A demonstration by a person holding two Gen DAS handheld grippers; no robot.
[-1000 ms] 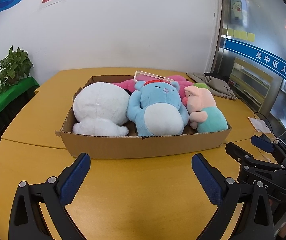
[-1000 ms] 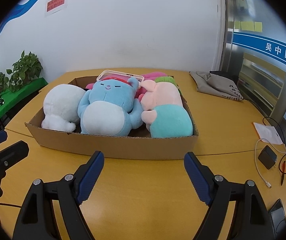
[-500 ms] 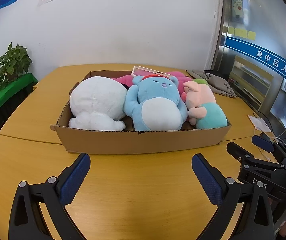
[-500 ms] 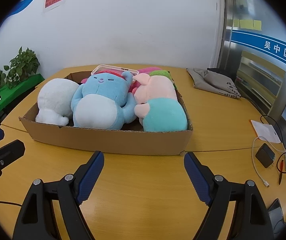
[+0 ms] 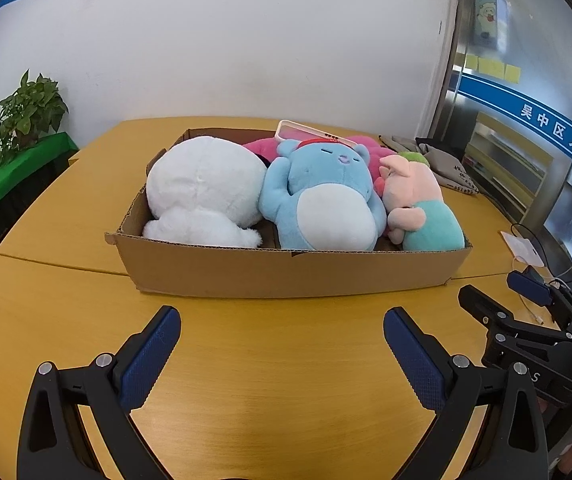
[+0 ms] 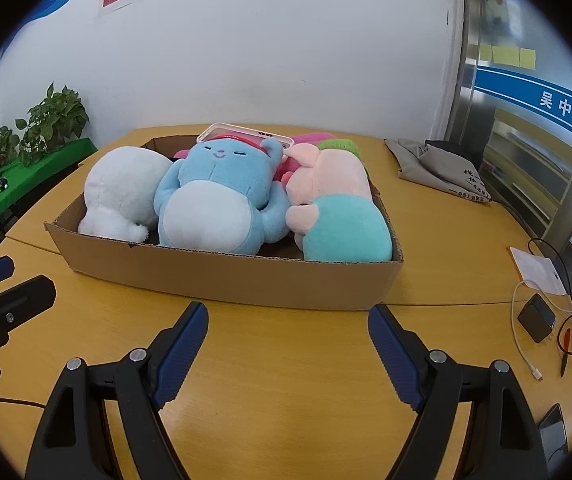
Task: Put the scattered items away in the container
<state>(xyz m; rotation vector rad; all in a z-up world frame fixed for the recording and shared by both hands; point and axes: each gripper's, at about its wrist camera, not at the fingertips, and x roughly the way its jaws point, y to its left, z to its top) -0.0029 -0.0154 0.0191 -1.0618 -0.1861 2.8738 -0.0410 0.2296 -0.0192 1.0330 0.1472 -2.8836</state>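
A shallow cardboard box (image 5: 286, 276) (image 6: 226, 280) stands on the yellow table. It holds a white plush (image 5: 202, 192) (image 6: 122, 192), a blue plush (image 5: 321, 200) (image 6: 218, 200), a pink and teal plush (image 5: 421, 208) (image 6: 337, 208), a magenta plush (image 5: 262, 146) behind them and a white-edged pink phone case (image 5: 305, 134) (image 6: 242, 136) on top. My left gripper (image 5: 282, 344) is open and empty, in front of the box. My right gripper (image 6: 287, 340) is open and empty, also in front of the box.
A grey cloth bag (image 6: 441, 168) lies at the back right. A white card (image 6: 537, 272), a black charger (image 6: 535, 318) and cables (image 6: 525, 352) lie at the right edge. Potted plants (image 6: 50, 124) stand on a green shelf to the left.
Both views have shifted slightly, and the box now sits a little further right and nearer in the frames. Both grippers stay open and empty.
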